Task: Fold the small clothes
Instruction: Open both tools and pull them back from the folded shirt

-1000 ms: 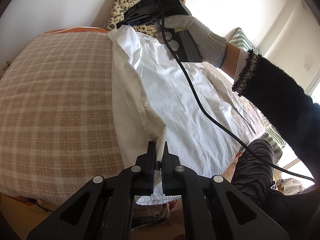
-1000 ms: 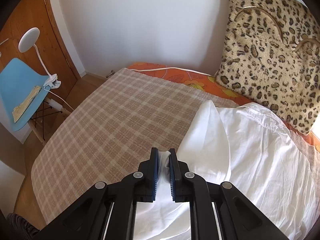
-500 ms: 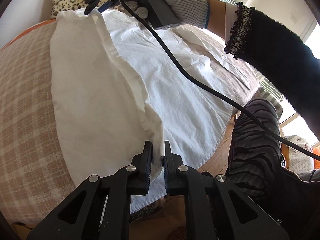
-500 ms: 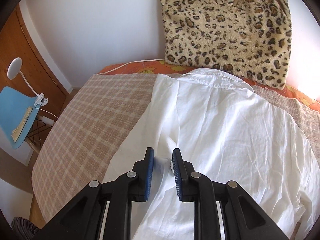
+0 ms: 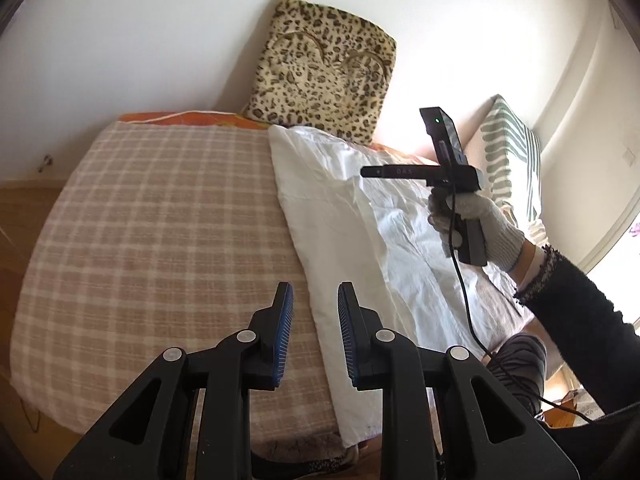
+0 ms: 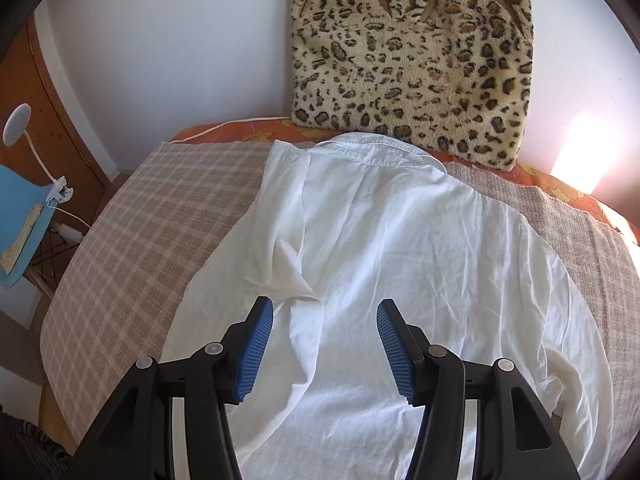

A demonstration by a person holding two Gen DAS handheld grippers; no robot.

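A white shirt [image 6: 400, 248] lies flat on the checked bedspread [image 6: 132, 224], collar toward the leopard cushion. Its left side is folded over the body, with the sleeve [image 6: 280, 256] lying on top. My right gripper [image 6: 325, 344] is wide open and empty, held just above the shirt's middle. My left gripper [image 5: 314, 328] is open and empty above the shirt's left folded edge [image 5: 320, 264], over the bedspread [image 5: 160, 240]. The right gripper also shows in the left wrist view [image 5: 444, 172], held up in a gloved hand above the shirt.
A leopard-print cushion [image 6: 412, 60] leans on the wall at the bed's head. A striped pillow [image 5: 508, 152] stands at the far right. A blue chair with a clip lamp [image 6: 20, 184] stands left of the bed. A black cable [image 5: 468, 312] hangs from the right gripper.
Both grippers have let go of the shirt and opened. The folded side and sleeve now lie flat on the shirt. Both grippers have lifted away.
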